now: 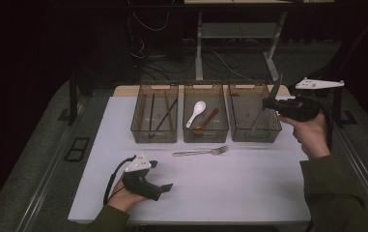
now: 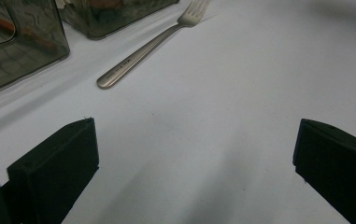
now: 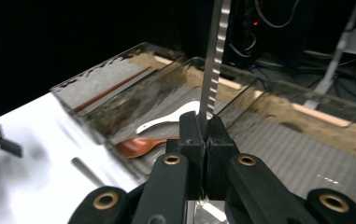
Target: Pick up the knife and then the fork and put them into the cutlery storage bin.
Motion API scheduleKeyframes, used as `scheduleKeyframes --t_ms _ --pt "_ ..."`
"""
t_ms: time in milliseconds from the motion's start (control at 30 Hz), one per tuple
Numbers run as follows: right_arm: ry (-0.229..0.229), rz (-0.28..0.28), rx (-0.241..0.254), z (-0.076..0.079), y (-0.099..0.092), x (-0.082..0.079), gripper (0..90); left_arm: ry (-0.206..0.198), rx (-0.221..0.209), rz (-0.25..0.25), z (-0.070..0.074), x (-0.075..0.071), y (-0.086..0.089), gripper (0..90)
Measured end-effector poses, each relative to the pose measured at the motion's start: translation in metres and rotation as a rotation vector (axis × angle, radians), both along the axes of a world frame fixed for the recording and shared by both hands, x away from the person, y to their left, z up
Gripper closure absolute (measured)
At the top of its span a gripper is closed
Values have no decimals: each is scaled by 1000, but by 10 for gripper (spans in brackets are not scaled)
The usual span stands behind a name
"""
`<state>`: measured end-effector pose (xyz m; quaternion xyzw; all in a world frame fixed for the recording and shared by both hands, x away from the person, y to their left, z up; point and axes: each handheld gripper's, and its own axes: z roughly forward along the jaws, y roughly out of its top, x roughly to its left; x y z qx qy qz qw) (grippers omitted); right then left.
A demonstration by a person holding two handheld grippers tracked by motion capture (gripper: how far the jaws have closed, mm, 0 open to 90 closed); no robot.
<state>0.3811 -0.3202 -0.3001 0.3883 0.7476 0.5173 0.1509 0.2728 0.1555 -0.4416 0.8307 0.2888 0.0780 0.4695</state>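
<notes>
My right gripper is raised over the rightmost of three clear bins and is shut on a table knife. The serrated blade points up past the jaws of the right gripper, and the handle hangs down toward the bin. A steel fork lies on the white table top just in front of the bins, tines to the right. Near the front left my left gripper rests low, open and holding nothing. Seen from my left gripper, the fork lies ahead, apart from the jaws.
The left bin holds dark chopsticks. The middle bin holds a white spoon and a brown spoon. Table legs and cables stand in the dark behind the bins. A white mat covers the table.
</notes>
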Motion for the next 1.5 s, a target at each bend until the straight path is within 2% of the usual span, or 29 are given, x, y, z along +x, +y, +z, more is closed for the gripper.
scheduleKeyframes --t_ms 333,500,633,767,1333,1500 --pt "-13 -93 -47 9 -19 24 883 -4 5 9 0 -1 0 6" --pt "7 -120 -71 3 -25 35 883 -1 1 12 0 -1 0 6" --pt "46 -140 -110 -7 -27 43 883 -2 4 11 0 -1 -1 5" --pt "62 -146 -132 -14 -31 47 883 2 8 12 -1 -1 -1 5" --pt "185 -134 -187 -36 -40 44 883 13 0 5 0 -1 -1 5" --pt "203 -135 -208 -42 -39 47 882 15 2 0 -1 -1 -2 6"
